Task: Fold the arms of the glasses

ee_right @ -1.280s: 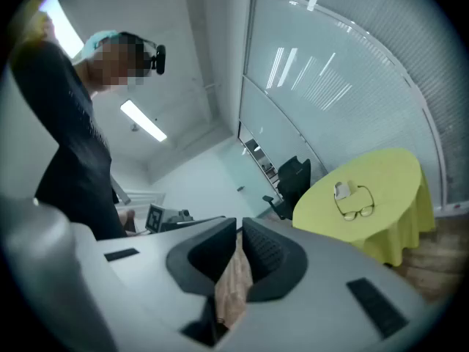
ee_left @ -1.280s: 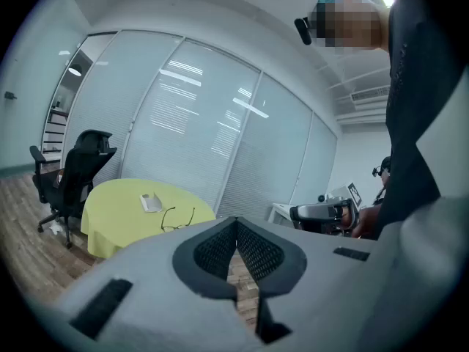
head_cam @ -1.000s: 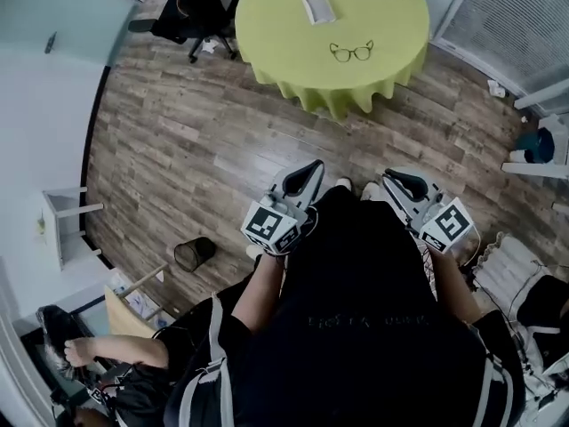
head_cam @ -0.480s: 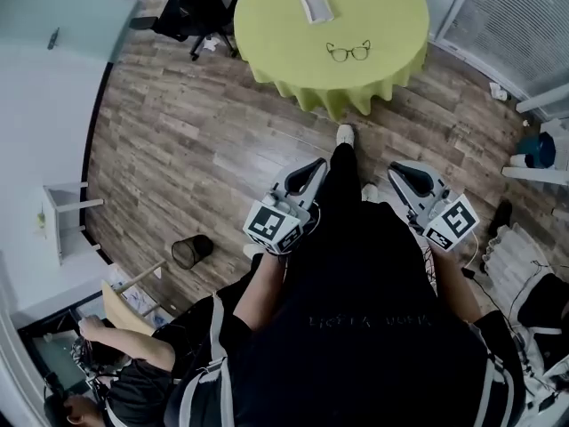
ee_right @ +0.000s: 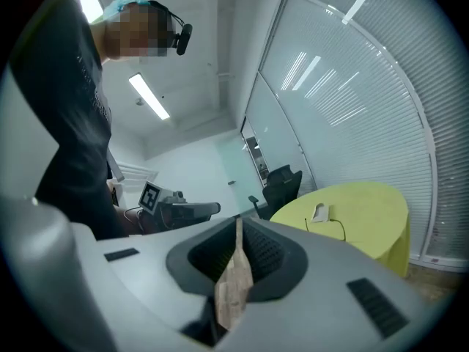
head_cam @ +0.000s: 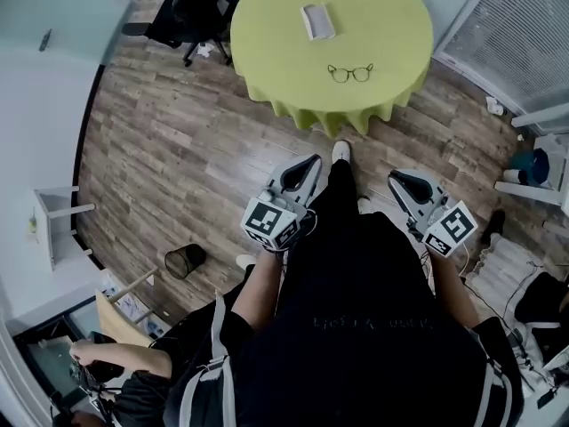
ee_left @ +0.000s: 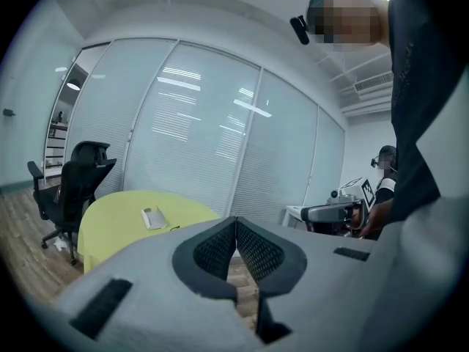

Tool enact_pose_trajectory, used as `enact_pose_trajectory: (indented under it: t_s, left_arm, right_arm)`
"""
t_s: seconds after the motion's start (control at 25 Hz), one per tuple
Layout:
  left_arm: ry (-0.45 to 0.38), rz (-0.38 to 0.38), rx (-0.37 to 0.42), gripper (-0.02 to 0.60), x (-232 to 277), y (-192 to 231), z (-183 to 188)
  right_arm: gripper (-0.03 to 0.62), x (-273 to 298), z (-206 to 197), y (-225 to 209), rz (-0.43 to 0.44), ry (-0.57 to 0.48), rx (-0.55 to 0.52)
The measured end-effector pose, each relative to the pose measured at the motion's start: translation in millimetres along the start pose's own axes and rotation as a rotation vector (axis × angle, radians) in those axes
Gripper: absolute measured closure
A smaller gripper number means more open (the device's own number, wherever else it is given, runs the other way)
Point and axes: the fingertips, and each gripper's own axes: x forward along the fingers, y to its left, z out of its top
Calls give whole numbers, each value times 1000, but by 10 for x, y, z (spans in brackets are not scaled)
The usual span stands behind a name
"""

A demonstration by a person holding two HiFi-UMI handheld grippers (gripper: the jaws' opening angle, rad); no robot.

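A: Where were the glasses (head_cam: 350, 73) seen?

B: On the tabletop (head_cam: 391, 25), near its front edge, well apart from both tongs. Too small to tell if folded. Left tongs (head_cam: 302, 174) & right tongs (head_cam: 404, 183) were held at waist level, each closed, nothing gripped.

A: How should the approach be done?

B: Prob. the gap should be closed first, w/ tongs opened before reaching. The edge drop is to be minded. Open floor (head_cam: 204, 149) was seen ahead; chair (head_cam: 191, 7) & bin (head_cam: 182, 260) lay off left.
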Motion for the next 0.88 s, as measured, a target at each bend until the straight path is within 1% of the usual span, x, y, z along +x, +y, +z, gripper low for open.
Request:
enact_pose_trajectory:
  t_s: [0.08,0.2,0.32,0.44,0.56,0.76,0.88]
  left_arm:
    - [0,4,2,563,120,171,78]
    - [0,6,-13,563,270,441,151]
    - [16,-4,-17,563,437,679,214]
    - [14,-20,-23,563,621,913,324]
    - [27,-42,-29,563,784,1125,346]
    - [36,-80,-69,562,1032,1389,393]
    - [43,-92,-64,563,1150,1507,420]
  right_arm:
    - [553,124,66,-120,11,16,12]
    - [553,351,156,-273,27,45,-4]
    - [553,557,235,-465,16,68,-1]
    - [553,771,314,-656,12,93,3]
    - [553,976,378,-829,4,116,6]
    - [553,1248,475,-1094,-21,135,9]
    - [553,1356,501,-1223,-34,154,-8]
